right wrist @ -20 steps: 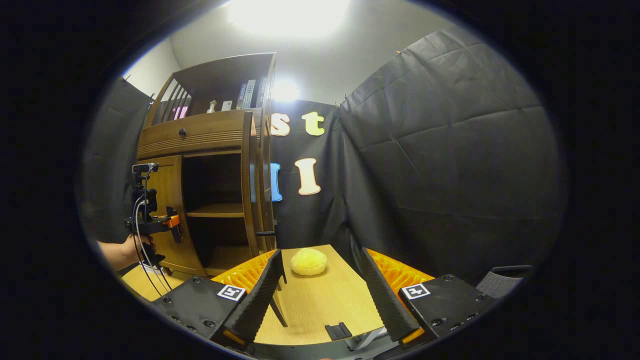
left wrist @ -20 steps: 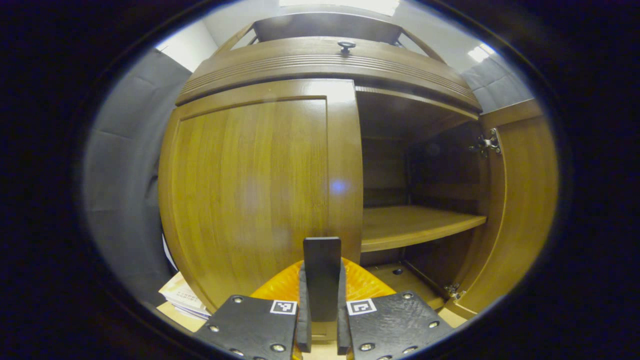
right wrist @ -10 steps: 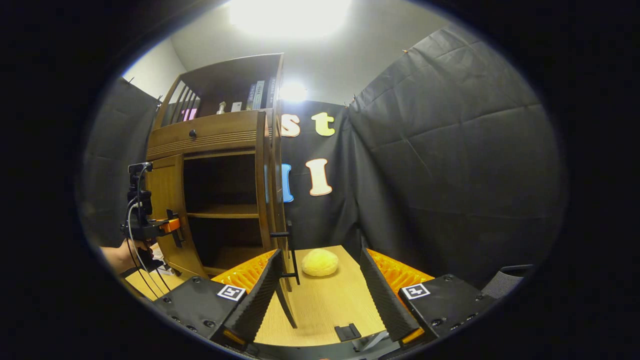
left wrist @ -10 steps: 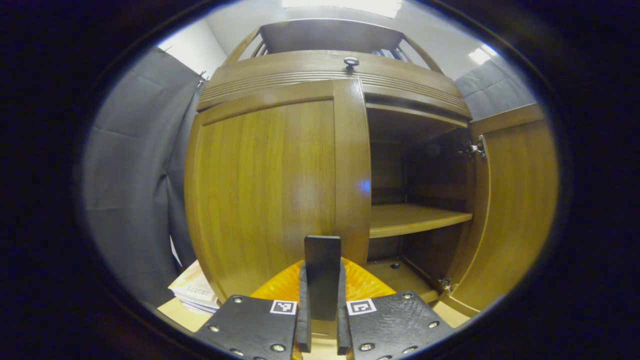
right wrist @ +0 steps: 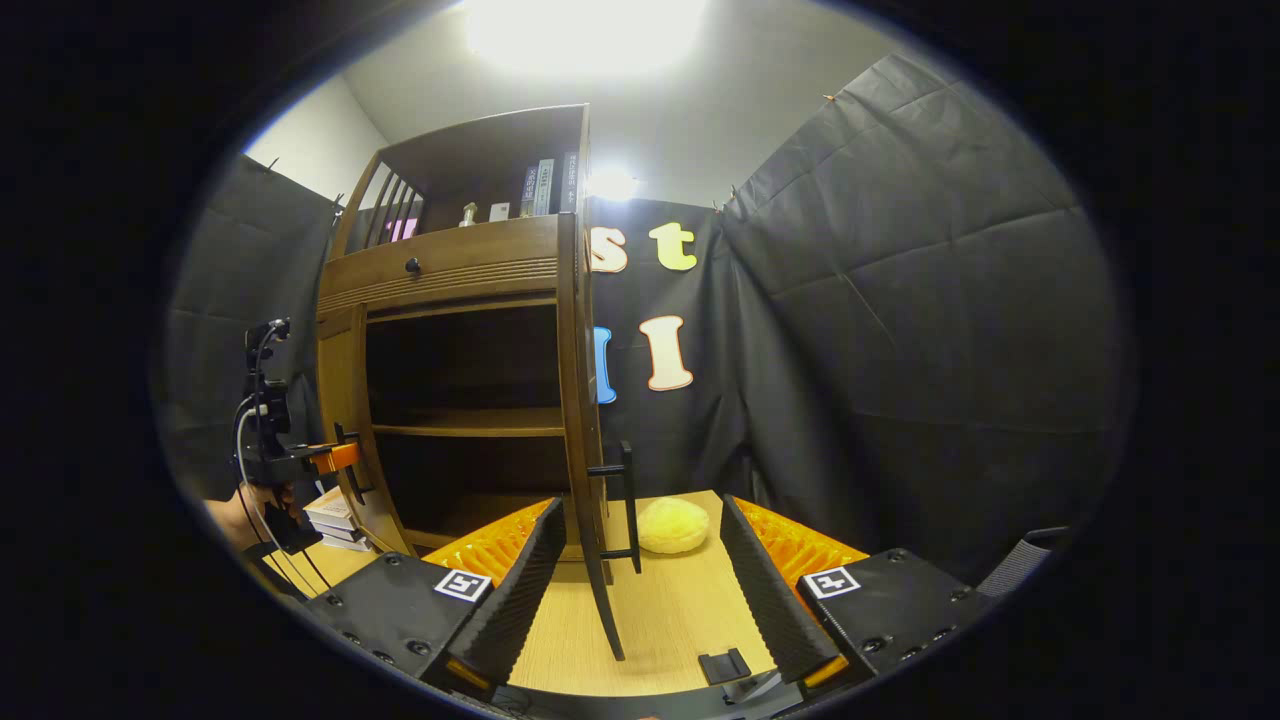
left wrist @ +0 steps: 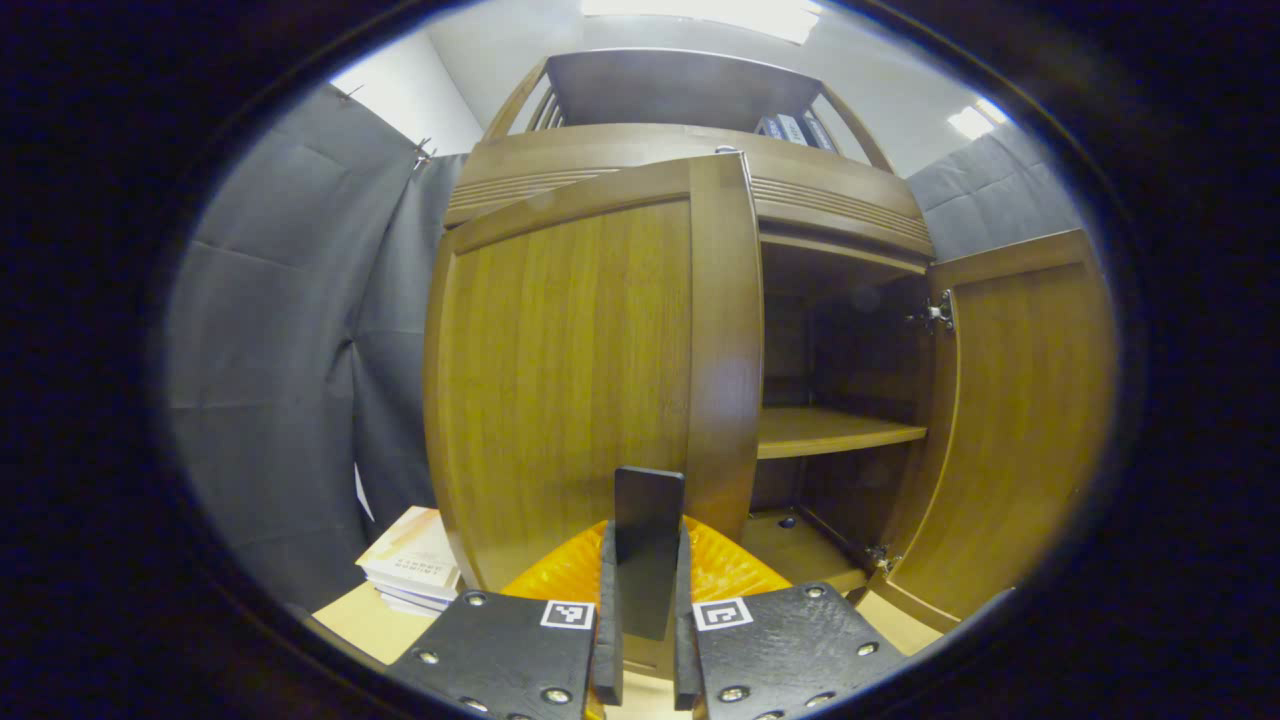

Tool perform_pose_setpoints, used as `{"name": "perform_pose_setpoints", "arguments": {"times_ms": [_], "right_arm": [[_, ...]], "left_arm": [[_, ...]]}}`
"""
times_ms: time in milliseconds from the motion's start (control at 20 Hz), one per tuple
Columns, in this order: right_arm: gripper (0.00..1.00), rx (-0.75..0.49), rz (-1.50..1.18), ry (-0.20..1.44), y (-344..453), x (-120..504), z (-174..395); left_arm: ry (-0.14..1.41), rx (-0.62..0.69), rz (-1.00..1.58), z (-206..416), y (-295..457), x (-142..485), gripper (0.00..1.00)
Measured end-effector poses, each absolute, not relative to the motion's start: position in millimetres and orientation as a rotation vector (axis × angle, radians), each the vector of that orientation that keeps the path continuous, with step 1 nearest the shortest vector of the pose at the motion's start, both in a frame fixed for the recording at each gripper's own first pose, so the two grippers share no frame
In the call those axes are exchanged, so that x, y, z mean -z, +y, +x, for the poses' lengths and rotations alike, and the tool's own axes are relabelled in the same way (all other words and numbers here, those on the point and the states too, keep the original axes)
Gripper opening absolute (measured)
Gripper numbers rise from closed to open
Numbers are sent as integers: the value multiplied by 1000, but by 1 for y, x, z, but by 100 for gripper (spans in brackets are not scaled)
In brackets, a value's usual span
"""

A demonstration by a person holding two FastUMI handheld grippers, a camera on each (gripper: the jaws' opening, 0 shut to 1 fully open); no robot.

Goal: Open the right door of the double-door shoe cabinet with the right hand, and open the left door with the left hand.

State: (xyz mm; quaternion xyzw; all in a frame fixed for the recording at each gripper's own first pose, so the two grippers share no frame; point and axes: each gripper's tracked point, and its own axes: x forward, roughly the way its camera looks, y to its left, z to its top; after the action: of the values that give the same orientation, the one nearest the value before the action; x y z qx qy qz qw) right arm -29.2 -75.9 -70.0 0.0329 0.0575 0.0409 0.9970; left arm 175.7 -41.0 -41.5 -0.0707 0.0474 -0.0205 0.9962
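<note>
On my far left a stack of books (left wrist: pixel 415 565) lies on the bench (left wrist: pixel 355 625) beside the cabinet (left wrist: pixel 690 150). Next to it stands the left door (left wrist: pixel 575 370), and my left gripper (left wrist: pixel 647 590) has its fingers closed tight on the dark handle (left wrist: pixel 649 510) that rises between them. The door's free edge stands out ahead of the cabinet's moulding, so I judge it partly swung out from the front, though not far. This is the step in hand: the left door, pulled by my left hand.

Further right the inside lies bare: a shelf (left wrist: pixel 830 430) across the middle, the floor of the cabinet below it. At the far right the right door (left wrist: pixel 1010 420) stands wide on its hinge (left wrist: pixel 937 314), so I count that half of the job as done.

From my right gripper view, my left gripper (right wrist: pixel 335 458) and the hand (right wrist: pixel 240 505) that holds it show at the cabinet's left edge. The right door (right wrist: pixel 580 400) stands edge-on in front of me, its black bar handle (right wrist: pixel 627 495) free of any grip. My right gripper (right wrist: pixel 640 590) hangs just short of it, fingers spread wide with nothing between them. A yellow sponge-like lump (right wrist: pixel 672 525) sits on the bench (right wrist: pixel 660 620) just beyond.

What comes next, as I see it, is to draw the left handle outward and round to my left along the door's arc, keeping the grip firm and letting my wrist turn with the hinge so the handle doesn't slip or twist out.
</note>
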Motion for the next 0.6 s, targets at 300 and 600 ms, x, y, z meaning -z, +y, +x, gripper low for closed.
{"name": "perform_pose_setpoints", "arguments": {"times_ms": [300,600], "right_arm": [[97,-112,61,105,-61,68,-26],[97,-136,56,98,-41,67,-24]], "left_arm": [[102,29,-163,178,-40,43,24],[108,23,-172,181,-41,43,18]]}}
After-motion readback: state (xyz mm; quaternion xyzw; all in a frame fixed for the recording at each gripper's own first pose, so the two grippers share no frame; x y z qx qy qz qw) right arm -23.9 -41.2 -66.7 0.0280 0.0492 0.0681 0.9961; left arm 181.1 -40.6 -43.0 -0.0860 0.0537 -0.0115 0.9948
